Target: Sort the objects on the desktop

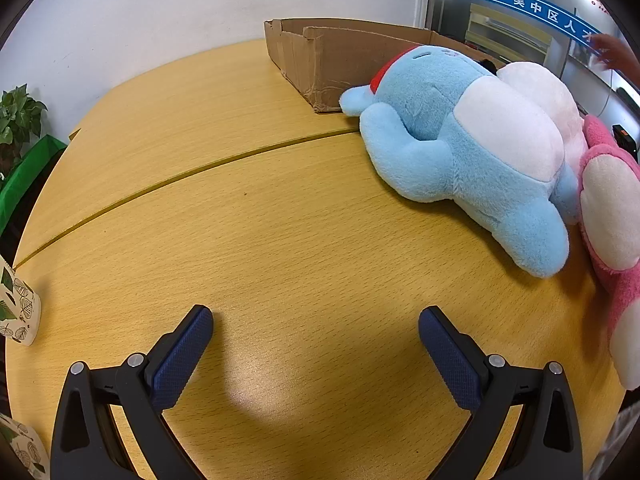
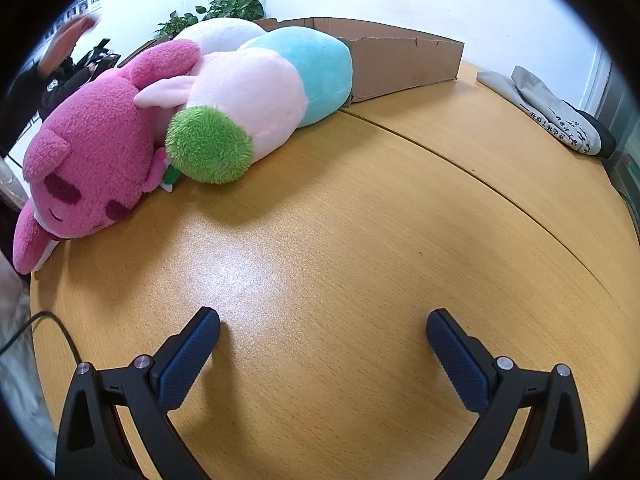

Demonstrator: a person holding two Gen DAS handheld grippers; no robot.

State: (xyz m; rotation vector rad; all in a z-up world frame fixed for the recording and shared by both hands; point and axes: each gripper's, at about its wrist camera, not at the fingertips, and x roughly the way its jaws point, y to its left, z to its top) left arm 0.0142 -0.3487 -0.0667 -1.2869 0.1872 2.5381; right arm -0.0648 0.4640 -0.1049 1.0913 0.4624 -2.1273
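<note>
Both grippers hover low over bare yellow wood-grain tabletop [image 1: 280, 220]. Left gripper [image 1: 316, 320]: jaws spread wide, nothing between them. Right gripper [image 2: 323, 322]: same, wide apart and empty.

Task items lie in a heap near the open brown cardboard box [image 1: 332, 64]: sky-blue plush toy with a white belly [image 1: 460, 148] on its side, touching the box corner; fuzzy magenta plush bear [image 2: 92, 160] at the table edge; pale pink plush with a shaggy green round end [image 2: 240, 100] pressed against both.

Risks, as judged:
- The toys are soft and bulky, so a pinch on loose fur may slip or catch only a limb, letting the body swing.
- The plushes lean on each other; lifting one could drag a neighbour.
- The magenta bear hangs partly past the table edge, and a nudge could tip it off.
- A thin box wall may fold if a toy is pushed against it.

View differences: the left wrist shows the blue toy's arms, red patch and a leaf-print paper cup [image 1: 18, 308]; only the right wrist shows the bear's face, the green end and folded grey cloth [image 2: 548, 108] far right.
</note>
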